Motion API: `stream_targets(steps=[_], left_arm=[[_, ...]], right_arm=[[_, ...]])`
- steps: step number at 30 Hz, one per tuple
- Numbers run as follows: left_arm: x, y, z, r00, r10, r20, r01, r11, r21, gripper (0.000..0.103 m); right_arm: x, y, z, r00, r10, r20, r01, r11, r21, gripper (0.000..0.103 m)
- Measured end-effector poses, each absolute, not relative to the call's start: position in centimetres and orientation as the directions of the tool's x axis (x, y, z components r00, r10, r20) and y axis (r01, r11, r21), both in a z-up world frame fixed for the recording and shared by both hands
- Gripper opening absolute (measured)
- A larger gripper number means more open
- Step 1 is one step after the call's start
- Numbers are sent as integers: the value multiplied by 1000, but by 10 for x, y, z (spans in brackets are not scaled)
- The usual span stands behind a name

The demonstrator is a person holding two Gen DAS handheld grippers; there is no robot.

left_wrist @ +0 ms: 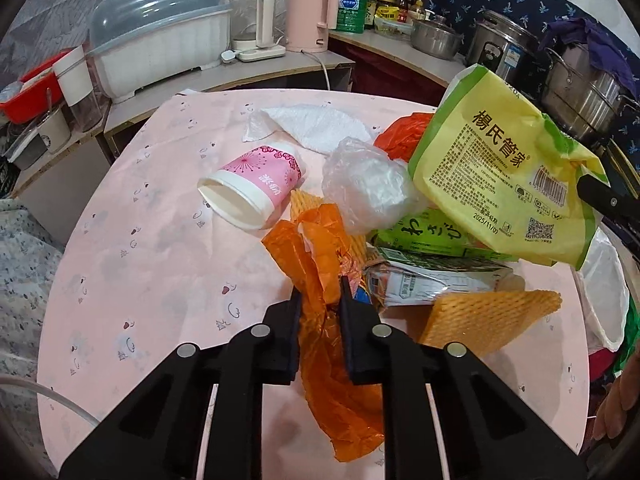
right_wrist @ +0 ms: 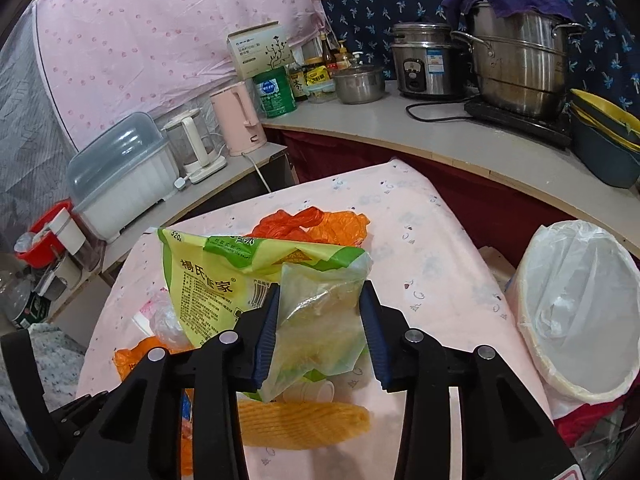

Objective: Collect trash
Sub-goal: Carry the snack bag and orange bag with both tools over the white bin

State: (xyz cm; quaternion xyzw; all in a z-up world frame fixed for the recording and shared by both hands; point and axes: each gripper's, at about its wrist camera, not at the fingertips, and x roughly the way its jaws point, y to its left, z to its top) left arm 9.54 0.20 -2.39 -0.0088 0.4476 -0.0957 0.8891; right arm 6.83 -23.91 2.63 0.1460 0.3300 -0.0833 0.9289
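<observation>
A pile of trash lies on the pink table [left_wrist: 140,240]. My left gripper [left_wrist: 320,294] is shut on an orange plastic bag [left_wrist: 320,264] that trails toward me between the fingers. My right gripper [right_wrist: 320,294] is shut on a yellow-green snack bag [right_wrist: 316,320] and holds it lifted above the table; the same bag shows at the right of the left wrist view [left_wrist: 500,176]. A pink paper cup [left_wrist: 252,184] lies on its side. A clear plastic bag [left_wrist: 368,184], a green carton [left_wrist: 432,268] and yellow foam netting [left_wrist: 488,316] lie in the pile.
A white-lined trash bin [right_wrist: 580,312] stands off the table's right edge. A white tissue [left_wrist: 320,124] and another orange bag [right_wrist: 312,222] lie at the far side. Counters behind hold kettles [left_wrist: 312,16], a dish box [left_wrist: 160,36] and steel pots [right_wrist: 516,60].
</observation>
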Motion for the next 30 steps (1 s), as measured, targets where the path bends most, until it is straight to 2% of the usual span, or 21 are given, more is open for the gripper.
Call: stream_targets(steps=[15, 30], left_arm=[[33, -48, 31, 634, -284, -719, 318, 944, -92, 15], [3, -200, 51, 574, -450, -684, 577, 815, -53, 16]], right_arm=[[-7, -296, 69, 813, -185, -552, 370, 896, 245, 38], [-89, -408, 60, 736, -392, -552, 603, 750, 271, 38]])
